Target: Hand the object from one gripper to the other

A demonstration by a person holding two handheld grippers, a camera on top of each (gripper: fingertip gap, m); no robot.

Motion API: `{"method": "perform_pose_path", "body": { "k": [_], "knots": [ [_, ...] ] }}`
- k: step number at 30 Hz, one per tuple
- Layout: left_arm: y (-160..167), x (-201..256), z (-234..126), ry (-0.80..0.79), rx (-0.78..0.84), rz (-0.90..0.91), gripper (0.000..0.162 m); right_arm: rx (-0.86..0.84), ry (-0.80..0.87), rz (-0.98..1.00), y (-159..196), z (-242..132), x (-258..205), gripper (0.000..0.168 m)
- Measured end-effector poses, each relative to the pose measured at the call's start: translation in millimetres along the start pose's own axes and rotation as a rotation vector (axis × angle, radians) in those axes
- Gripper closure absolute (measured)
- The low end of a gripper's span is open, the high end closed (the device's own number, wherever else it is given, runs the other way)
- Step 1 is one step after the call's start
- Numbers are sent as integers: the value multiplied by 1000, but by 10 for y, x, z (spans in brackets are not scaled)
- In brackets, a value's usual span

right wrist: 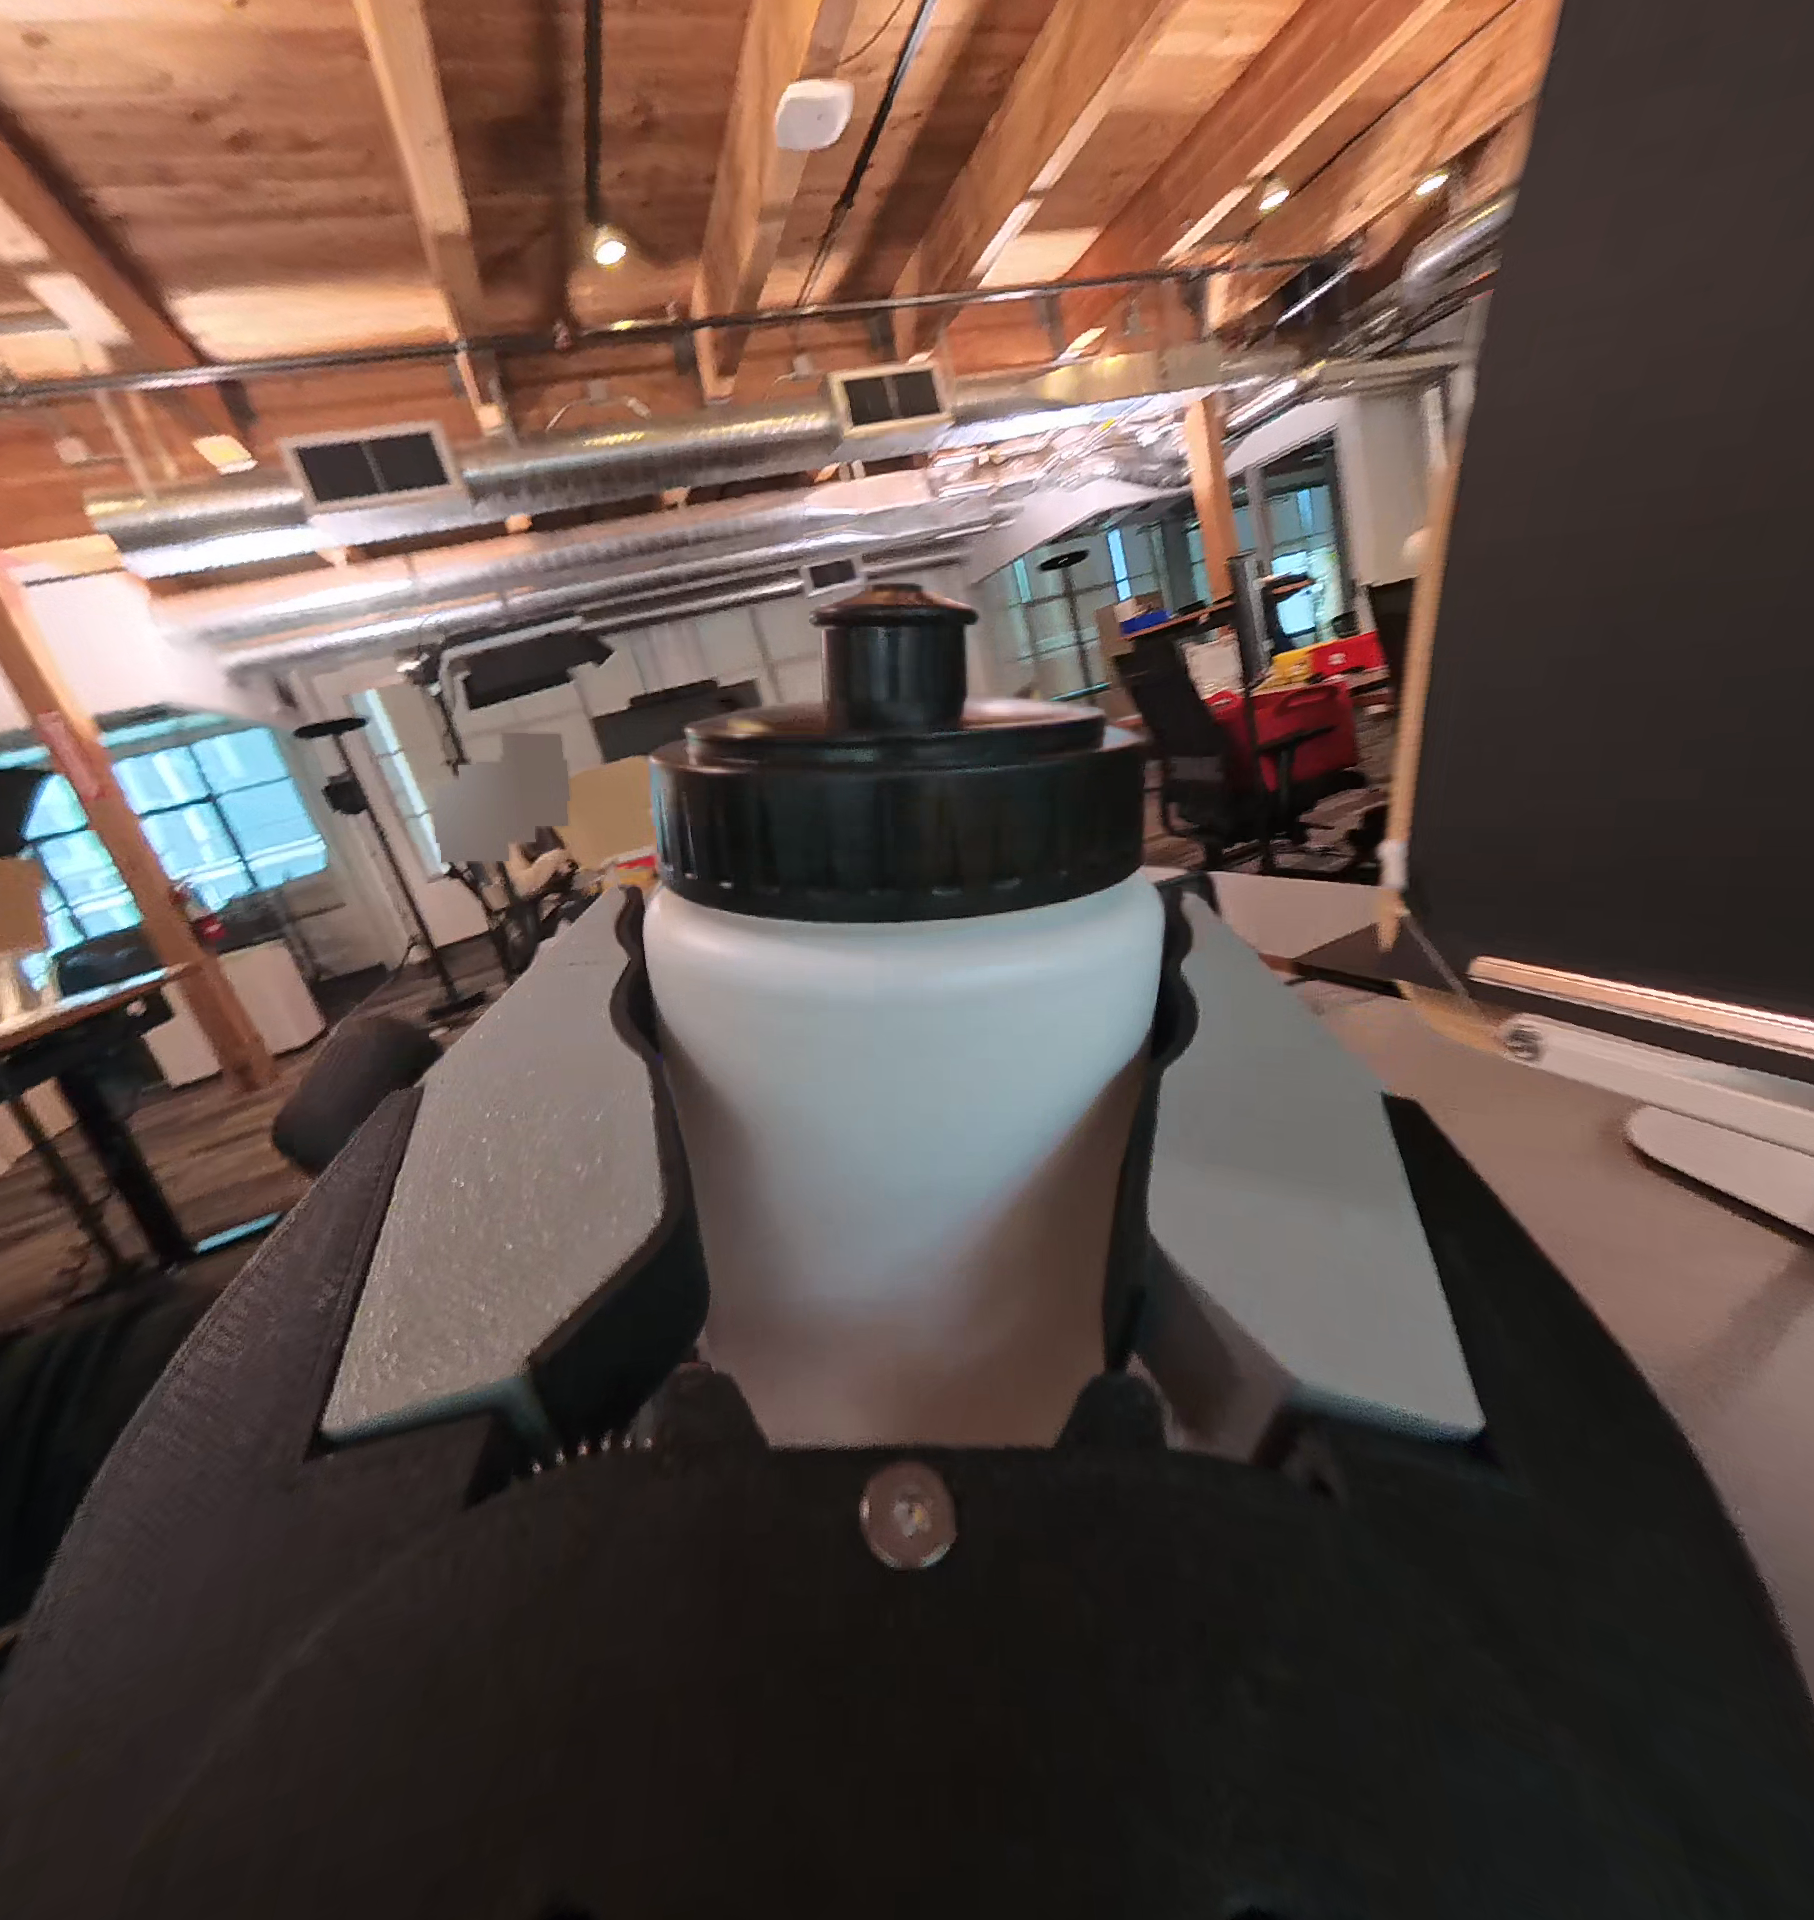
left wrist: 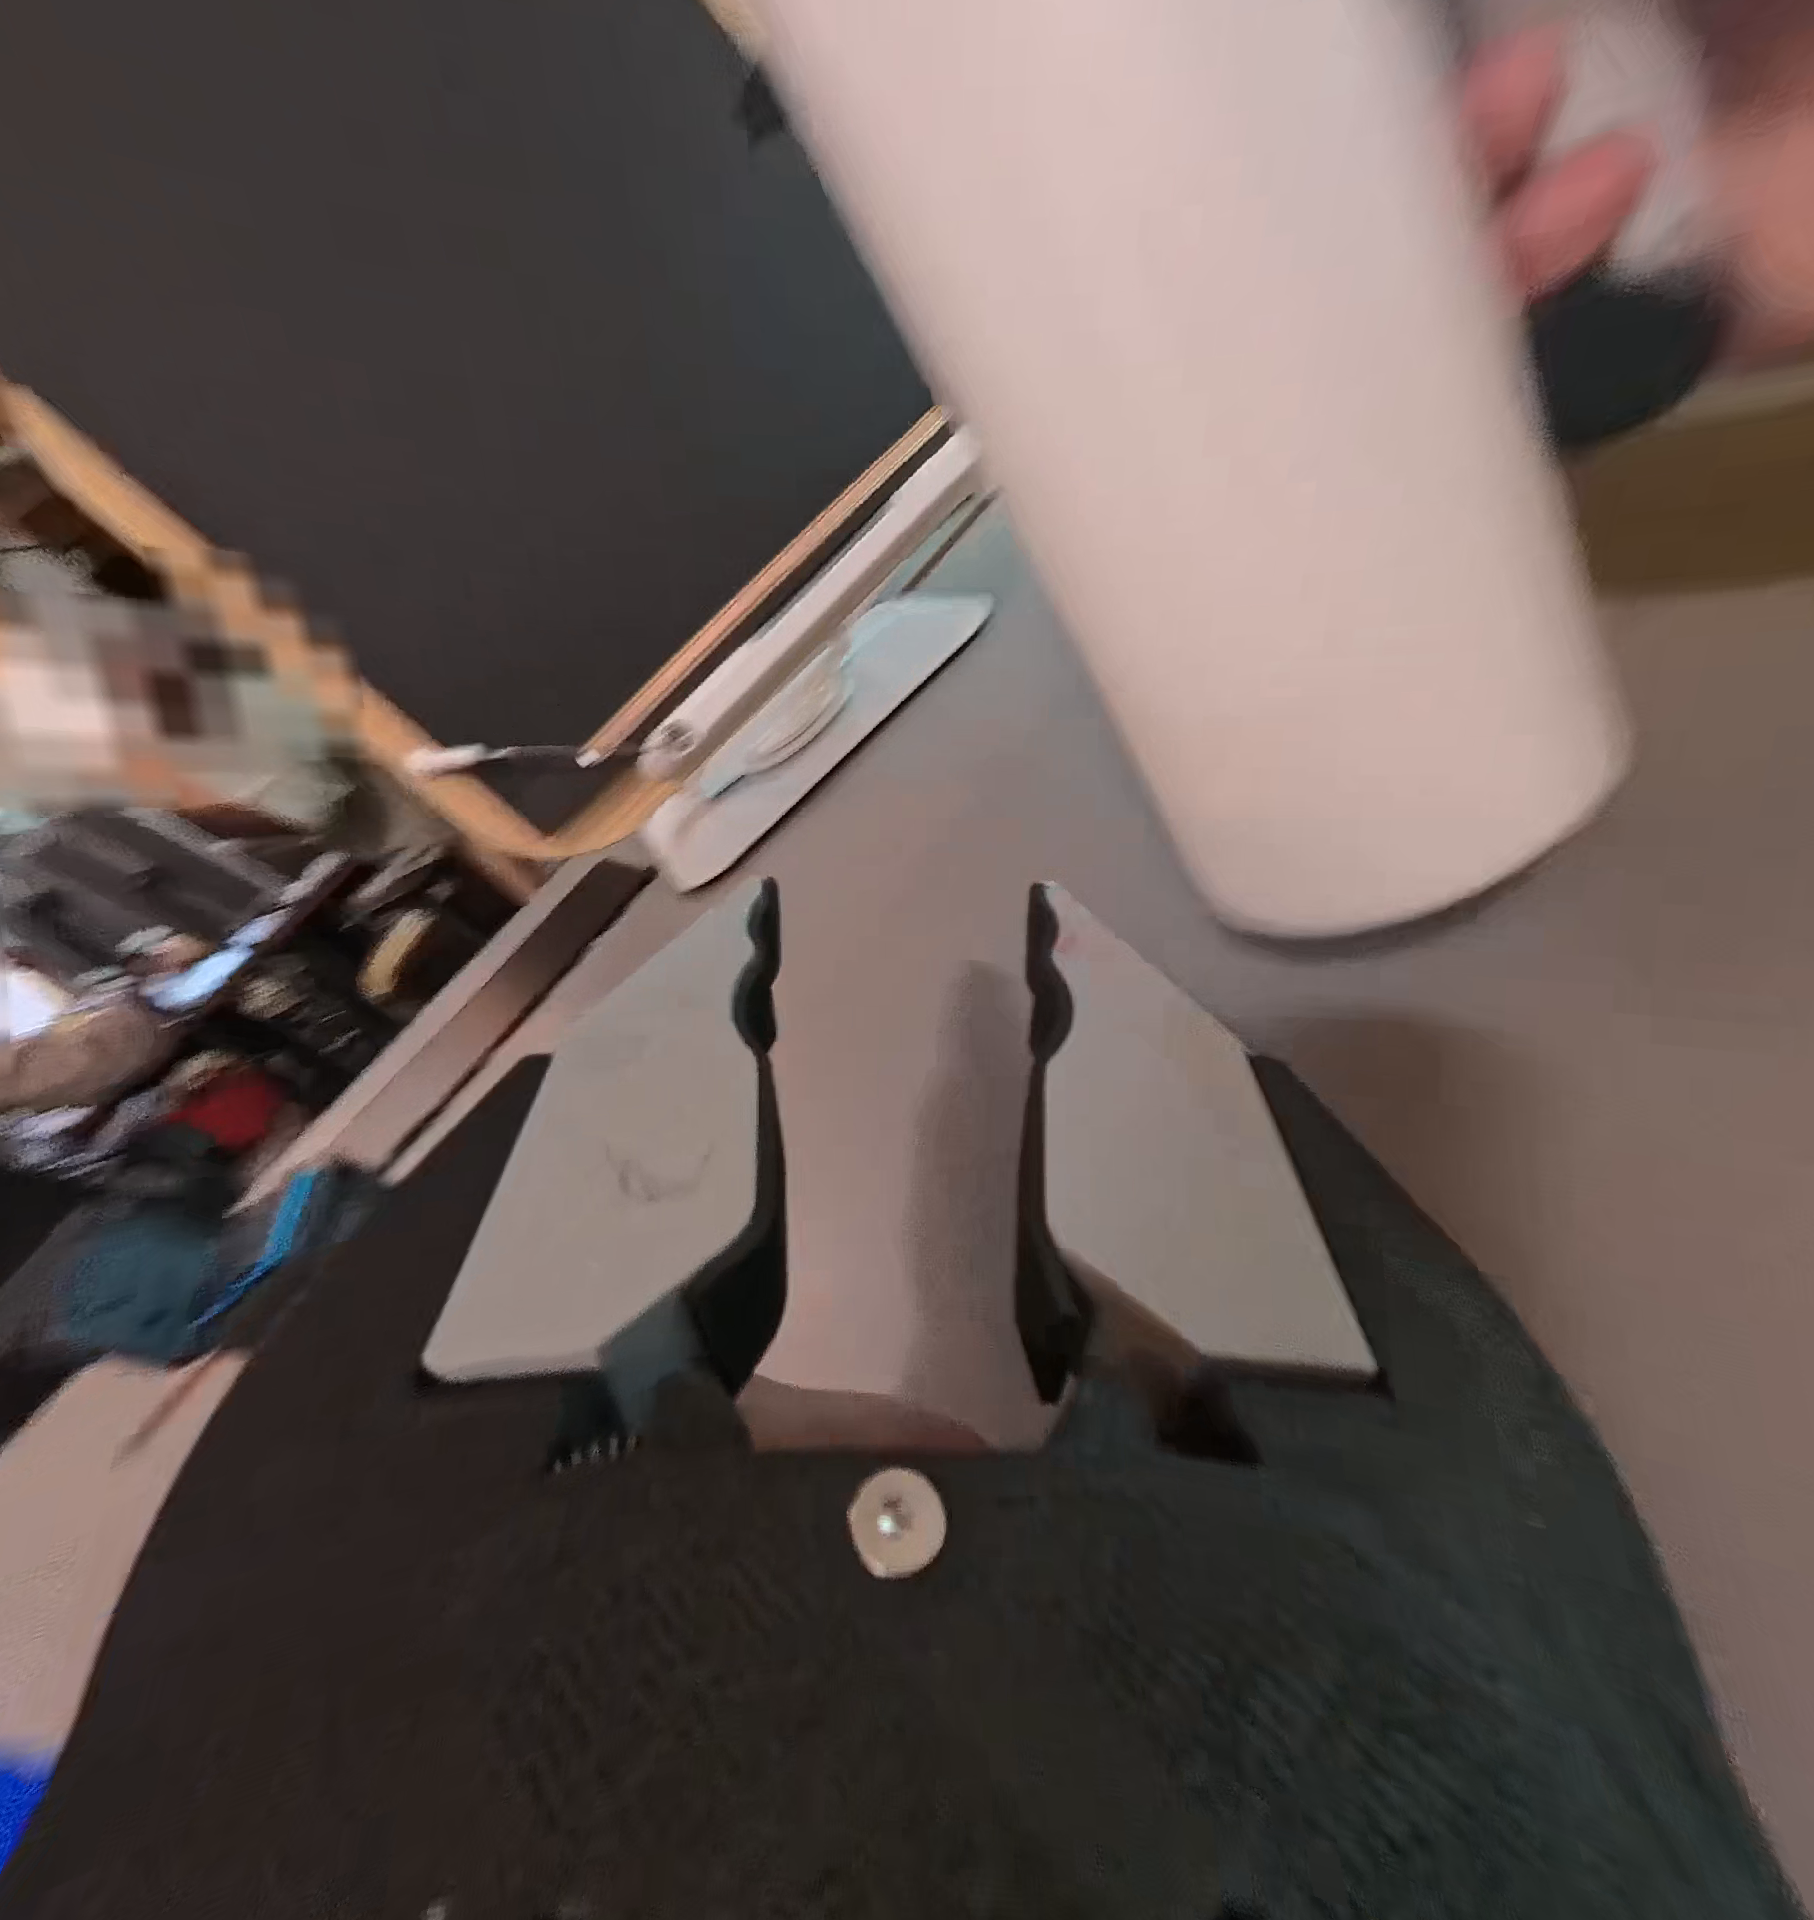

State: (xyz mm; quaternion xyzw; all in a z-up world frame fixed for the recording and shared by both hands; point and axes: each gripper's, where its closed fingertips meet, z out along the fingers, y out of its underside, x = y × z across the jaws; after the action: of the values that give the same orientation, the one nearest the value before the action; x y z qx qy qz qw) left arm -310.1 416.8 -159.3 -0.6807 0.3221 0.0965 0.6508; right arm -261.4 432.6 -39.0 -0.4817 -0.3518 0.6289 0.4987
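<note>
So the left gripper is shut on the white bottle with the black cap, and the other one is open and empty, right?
Not quite: the right gripper is shut on the white bottle, as the right wrist view shows. The left gripper is the open, empty one; its view shows the bottle's base beyond its fingertips.

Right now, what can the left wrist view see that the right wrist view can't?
Only the left wrist view shows the bottle's flat bottom end, tilted over the table, the empty open left tool and a person's hand.

Only the right wrist view shows the black cap, the right tool shut on the bottle, and the wooden ceiling.

Both show the white bottle and the monitor's stand.
</note>
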Motion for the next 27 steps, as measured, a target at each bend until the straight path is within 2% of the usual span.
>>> {"method": "perform_pose_path", "body": {
  "k": [2,3,4,5,7,8,10,13,16,18,24,27],
  "knots": [
    [-219,194,-85,170,105,-150,107,-44,-84,0,97,76,-154,74],
    [-305,248,-142,250,149,-236,125,-73,-106,-14,152,104,-209,74],
    [-362,273,-191,314,180,-306,129,-84,-126,-41,183,124,-263,74],
    [-394,266,-222,349,200,-356,122,-91,-149,-63,202,136,-320,74],
    [-402,253,-233,391,200,-451,83,-96,-218,-78,216,148,-465,74],
    [-408,298,-240,433,191,-483,75,-96,-250,-79,222,153,-532,74],
    [-411,409,-250,501,171,-495,74,-118,-295,-98,271,164,-630,74],
    [-412,520,-253,519,150,-429,54,-171,-417,-87,399,174,-850,74],
    [-437,607,-281,528,156,-357,58,-199,-439,-122,543,240,-958,74],
    [-466,683,-312,553,174,-300,73,-227,-429,-153,658,297,-994,73],
    [-483,619,-307,501,198,-229,76,-200,-454,-144,589,266,-1045,74],
    [-515,446,-306,418,231,-232,77,-161,-427,-123,470,232,-969,82]
  ]
}}
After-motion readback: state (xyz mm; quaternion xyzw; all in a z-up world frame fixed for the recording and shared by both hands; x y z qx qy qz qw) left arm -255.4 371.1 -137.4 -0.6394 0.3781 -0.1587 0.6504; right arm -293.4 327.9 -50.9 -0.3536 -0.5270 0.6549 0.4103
